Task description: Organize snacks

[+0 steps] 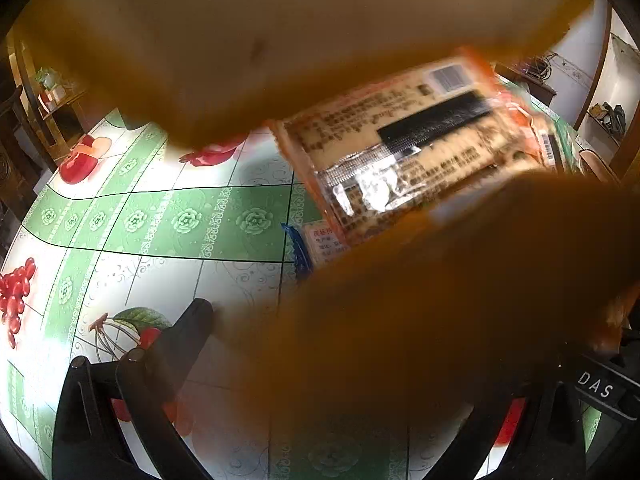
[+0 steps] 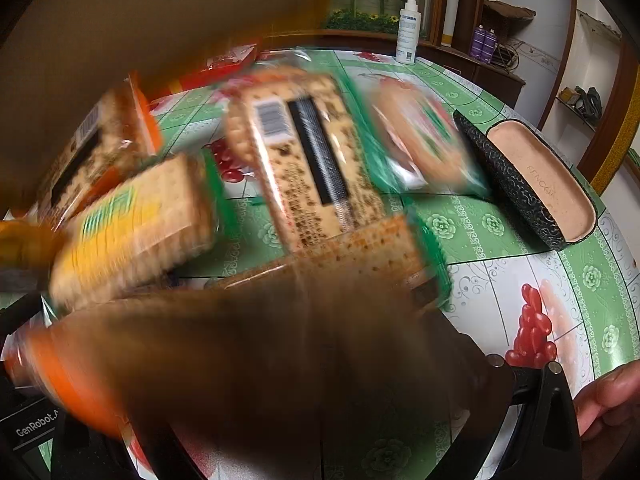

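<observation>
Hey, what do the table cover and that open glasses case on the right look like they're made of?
The table cover looks like glossy vinyl or oilcloth: printed green florals and cherries, with a light sheen. The open glasses case seems a hard shell wrapped in black embossed faux leather, scroll-patterned, with a matte pinkish, probably felt-like lining; the exact material is uncertain.

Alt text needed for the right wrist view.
Blurred cracker packets tumble over a green floral tablecloth, with a large brown blurred shape filling the foreground. An open glasses case lies to the right and a white spray bottle stands behind.
</observation>
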Demonstrator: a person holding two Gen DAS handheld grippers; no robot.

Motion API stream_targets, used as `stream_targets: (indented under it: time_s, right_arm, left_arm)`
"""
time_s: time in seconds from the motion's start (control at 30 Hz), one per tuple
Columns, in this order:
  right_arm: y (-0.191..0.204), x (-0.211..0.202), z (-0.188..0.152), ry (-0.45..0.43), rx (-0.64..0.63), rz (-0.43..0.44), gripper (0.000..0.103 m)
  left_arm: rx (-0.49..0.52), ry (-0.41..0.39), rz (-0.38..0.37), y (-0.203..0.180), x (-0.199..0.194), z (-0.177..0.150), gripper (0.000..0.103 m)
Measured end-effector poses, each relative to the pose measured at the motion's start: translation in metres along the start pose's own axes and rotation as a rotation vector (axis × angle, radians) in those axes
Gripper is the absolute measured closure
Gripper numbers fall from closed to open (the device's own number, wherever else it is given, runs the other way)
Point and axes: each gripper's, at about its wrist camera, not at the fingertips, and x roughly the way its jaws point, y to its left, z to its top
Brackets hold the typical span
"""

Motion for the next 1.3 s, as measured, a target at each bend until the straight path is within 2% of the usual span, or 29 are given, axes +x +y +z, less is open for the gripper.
stream_targets:
  time_s: [1.17, 1.3]
  right_arm:
    - [-0.0008, -0.0002, -0.0007, -0.001, 0.008, -0.005, 0.001]
    - [-0.0021, 0.0, -0.0001, 0.023, -0.024, 0.022, 0.001]
  left_arm:
    - [-0.001, 0.0, 0.001, 0.0003, 0.0, 0.0001, 0.0]
    - [-0.011, -0.001, 0.011, -0.0014, -0.0013, -0.0014, 0.0]
